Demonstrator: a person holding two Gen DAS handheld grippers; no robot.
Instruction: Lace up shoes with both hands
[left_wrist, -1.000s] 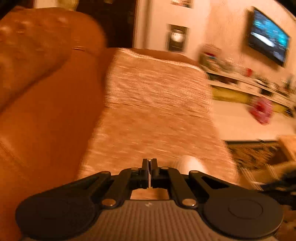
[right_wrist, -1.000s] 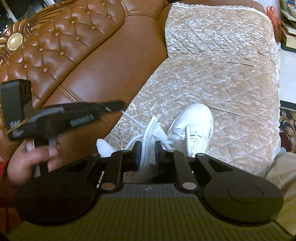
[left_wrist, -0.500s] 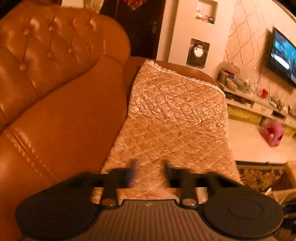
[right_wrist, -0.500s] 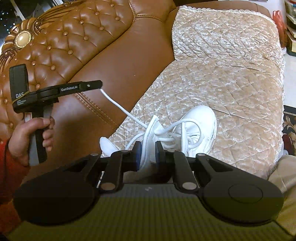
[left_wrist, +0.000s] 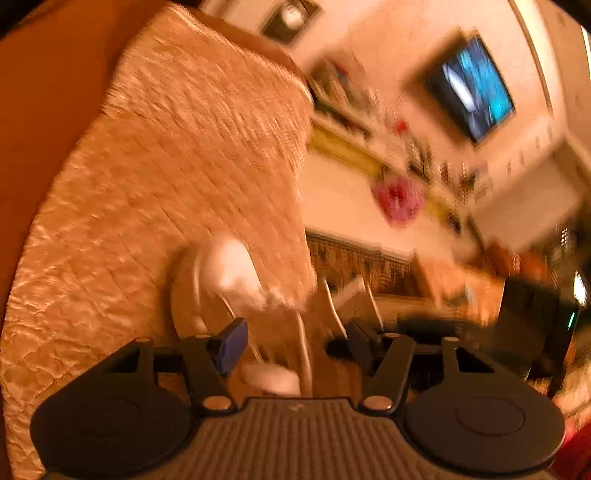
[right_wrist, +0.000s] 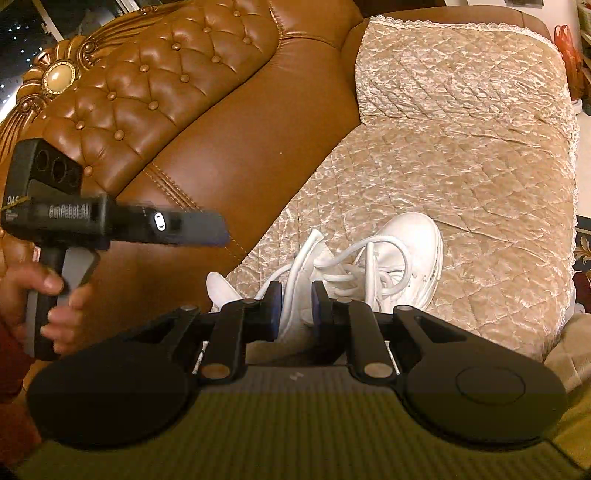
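White shoe lies on the quilted seat cover, toe pointing far, w/ lace heaped in loose loops over the eyelets, not tight. Right gripper pinches the shoe's near collar/tongue strip, holding it steady. Big change: half a sec ago the left gripper had a lace end pulled taut up-left; now its tongs are spread, lace let go & fallen slack on the shoe, and it's swinging toward the shoe (view blurred). Probably a regrip coming. Room: leather sofa back crowds the left; cover's edge drops to the floor on the right; far side is open.
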